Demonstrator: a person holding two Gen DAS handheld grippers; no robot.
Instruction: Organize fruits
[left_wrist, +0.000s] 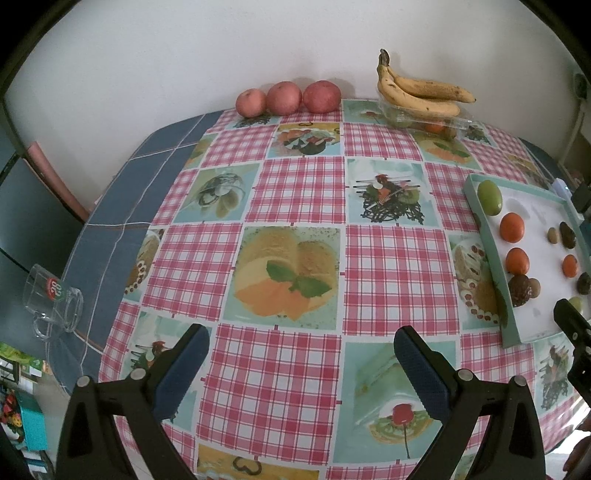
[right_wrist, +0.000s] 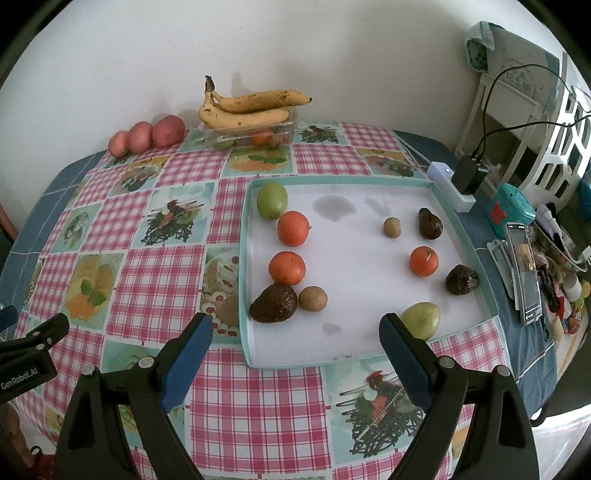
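Right wrist view puts the right gripper (right_wrist: 295, 347) — jaws spread, empty — just near of the tray (right_wrist: 369, 358), its fruit straight ahead, while the equally open left gripper (left_wrist: 301, 354) faces bare tablecloth (left_wrist: 303, 192).

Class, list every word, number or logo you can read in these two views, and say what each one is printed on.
"GenRobot.AI": white lettering on the black body of the left tool, seen in the right wrist view.
"20": red and green round logo on the glass mug lying on its side; its smaller text is unreadable.
Faint characters on the framed board by the wall: too blurred to read.
Phone screen: too small to read.
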